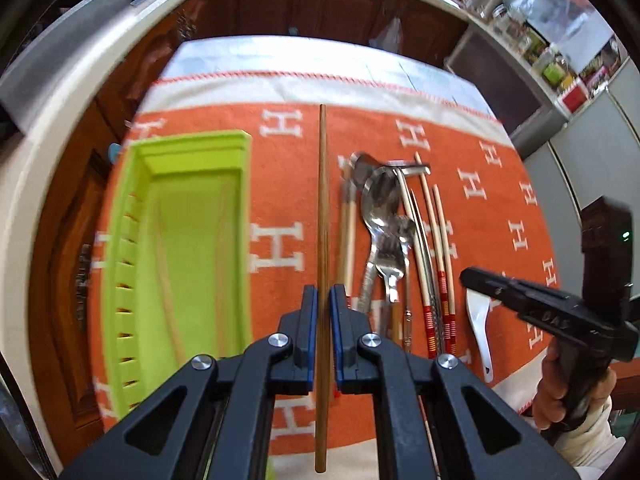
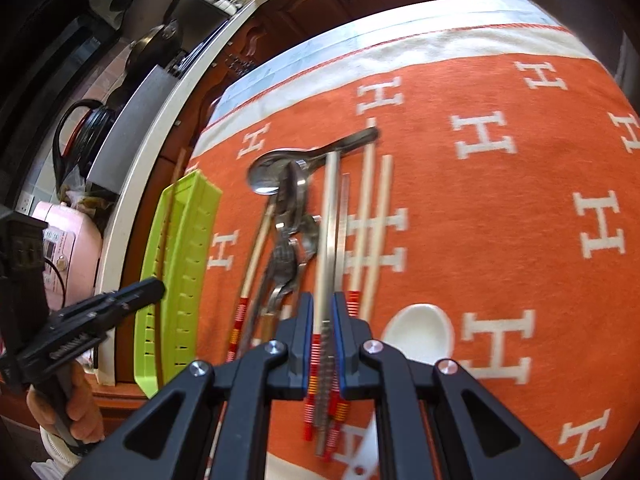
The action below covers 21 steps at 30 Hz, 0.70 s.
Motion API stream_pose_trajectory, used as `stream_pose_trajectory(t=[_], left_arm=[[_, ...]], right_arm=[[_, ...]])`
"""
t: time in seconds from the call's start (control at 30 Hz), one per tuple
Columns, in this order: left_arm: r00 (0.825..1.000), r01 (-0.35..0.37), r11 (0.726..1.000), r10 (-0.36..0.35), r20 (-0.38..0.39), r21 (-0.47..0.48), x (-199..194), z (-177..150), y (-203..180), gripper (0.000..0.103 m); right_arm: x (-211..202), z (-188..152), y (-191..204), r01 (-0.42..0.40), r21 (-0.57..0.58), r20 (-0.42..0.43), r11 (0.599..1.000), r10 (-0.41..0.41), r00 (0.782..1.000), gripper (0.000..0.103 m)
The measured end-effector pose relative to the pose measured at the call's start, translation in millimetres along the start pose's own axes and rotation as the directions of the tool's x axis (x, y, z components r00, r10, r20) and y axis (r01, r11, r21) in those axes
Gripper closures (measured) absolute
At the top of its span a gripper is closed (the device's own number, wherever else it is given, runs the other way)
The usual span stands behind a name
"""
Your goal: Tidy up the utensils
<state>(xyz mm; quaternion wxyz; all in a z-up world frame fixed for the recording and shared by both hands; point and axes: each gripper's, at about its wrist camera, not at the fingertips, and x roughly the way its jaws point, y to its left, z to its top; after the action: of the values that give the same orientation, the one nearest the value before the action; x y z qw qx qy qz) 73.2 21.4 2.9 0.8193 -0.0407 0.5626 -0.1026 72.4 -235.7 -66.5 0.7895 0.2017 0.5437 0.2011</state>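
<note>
My left gripper [image 1: 323, 292] is shut on a long brown wooden chopstick [image 1: 322, 200] and holds it above the orange cloth, just right of the lime-green tray [image 1: 192, 138]. Thin pale chopsticks lie in that tray. A pile of metal spoons and forks [image 1: 380, 208] and red-banded chopsticks [image 1: 440, 264] lies to the right. My right gripper [image 2: 323, 300] is shut on a metal chopstick [image 2: 331, 216] together with a pale red-banded one, low over the pile. A white ceramic spoon [image 2: 416, 330] lies just right of its fingers.
The orange cloth with white H letters [image 2: 500, 200] covers the table. Dark wooden cabinets [image 1: 312, 4] and a cream counter edge [image 2: 160, 120] run behind and to the left. A pink cooker [image 2: 72, 236] stands beyond the tray. A hand [image 1: 560, 384] grips the right tool.
</note>
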Motion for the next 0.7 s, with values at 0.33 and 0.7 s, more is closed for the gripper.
stream_pose_trajectory(t=[0.33, 0.7], left_arm=[[0.991, -0.134, 0.984, 0.135, -0.001, -0.119, -11, -20, 73, 0.099], [0.989, -0.146, 0.980, 0.141, -0.049, -0.137, 21, -36, 102, 0.099]], right_arm=[[44, 13, 43, -0.073, 0.010, -0.107, 0.997, 0.074, 0.991, 0.094], [79, 34, 64, -0.043, 0.092, -0.172, 0.995, 0.059, 0.983, 0.094]])
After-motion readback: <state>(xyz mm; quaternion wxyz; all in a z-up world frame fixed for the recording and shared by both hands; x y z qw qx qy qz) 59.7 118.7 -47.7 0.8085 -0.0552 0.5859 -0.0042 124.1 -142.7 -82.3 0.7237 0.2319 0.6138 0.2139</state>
